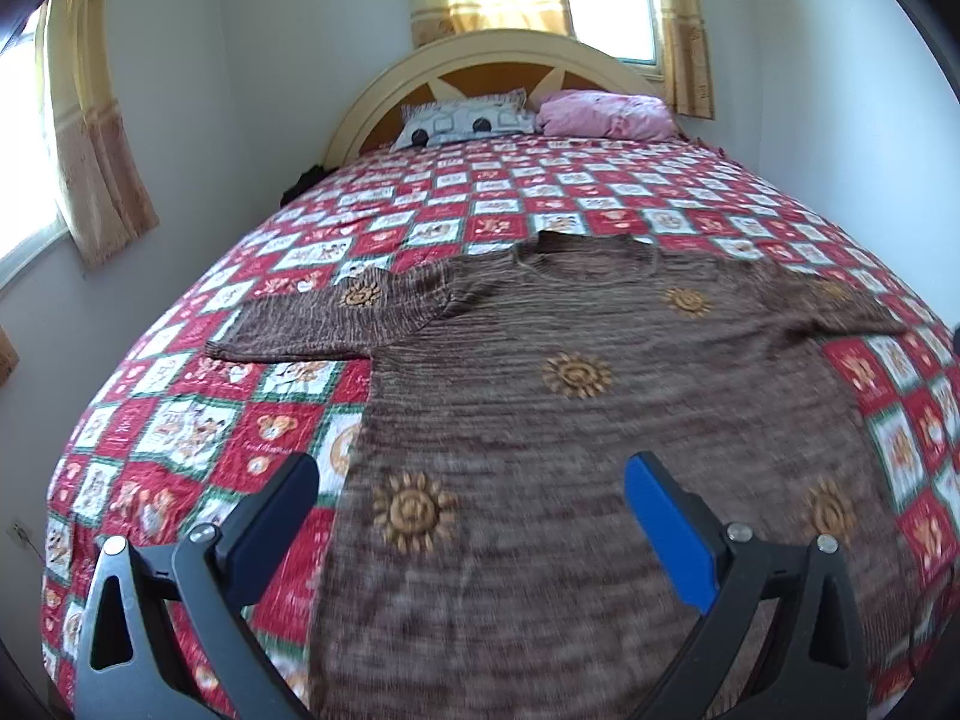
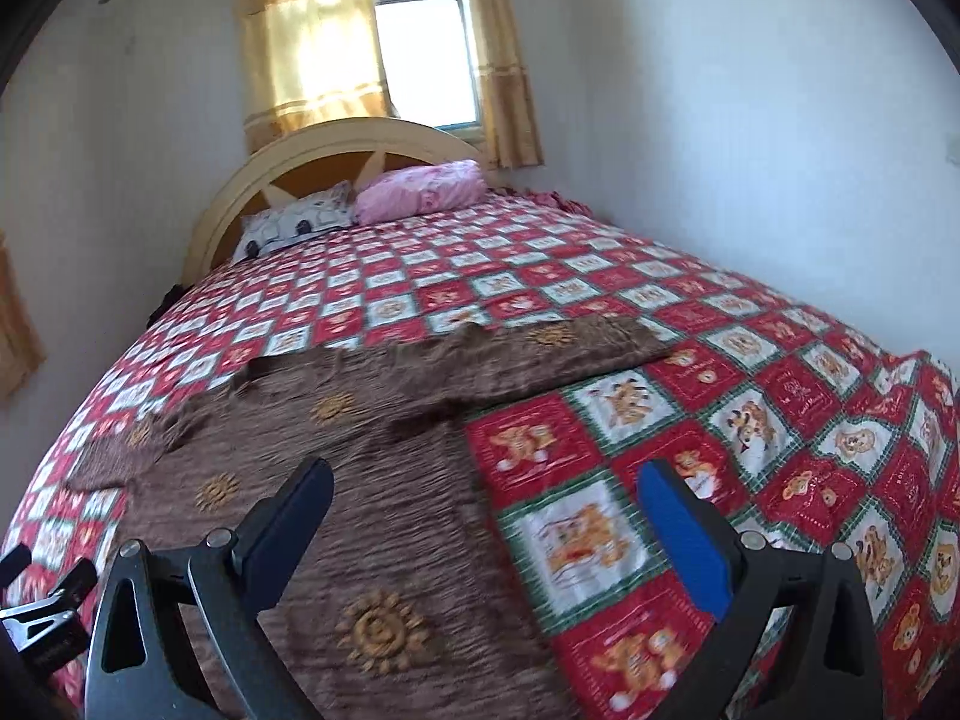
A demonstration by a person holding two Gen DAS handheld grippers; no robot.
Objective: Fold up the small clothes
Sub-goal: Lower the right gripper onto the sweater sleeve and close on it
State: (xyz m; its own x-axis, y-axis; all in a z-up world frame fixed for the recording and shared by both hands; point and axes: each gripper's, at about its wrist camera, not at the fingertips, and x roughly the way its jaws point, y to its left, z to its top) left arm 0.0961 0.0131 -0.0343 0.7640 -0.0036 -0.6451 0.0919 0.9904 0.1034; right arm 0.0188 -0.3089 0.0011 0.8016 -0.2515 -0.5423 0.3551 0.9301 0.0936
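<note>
Both hand-held grippers, left (image 1: 471, 483) and right (image 2: 486, 489), spread wide, empty, above brown shirt (image 1: 570, 420) lying flat near bed (image 2: 780, 396) foot edge. Pre-fold step; next: pinch sleeve/hem.

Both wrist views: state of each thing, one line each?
Shirt: spread flat on the quilt, sleeves out, unfolded.
Left claw: open, empty, over the shirt's lower part.
Right claw: open, empty, over the shirt's right edge.
Quilt: laid over the bed, slightly rumpled at the right edge.
Pink pillow: at the headboard.
Patterned pillow: leaning on the headboard.
Curtains: partly drawn.
</note>
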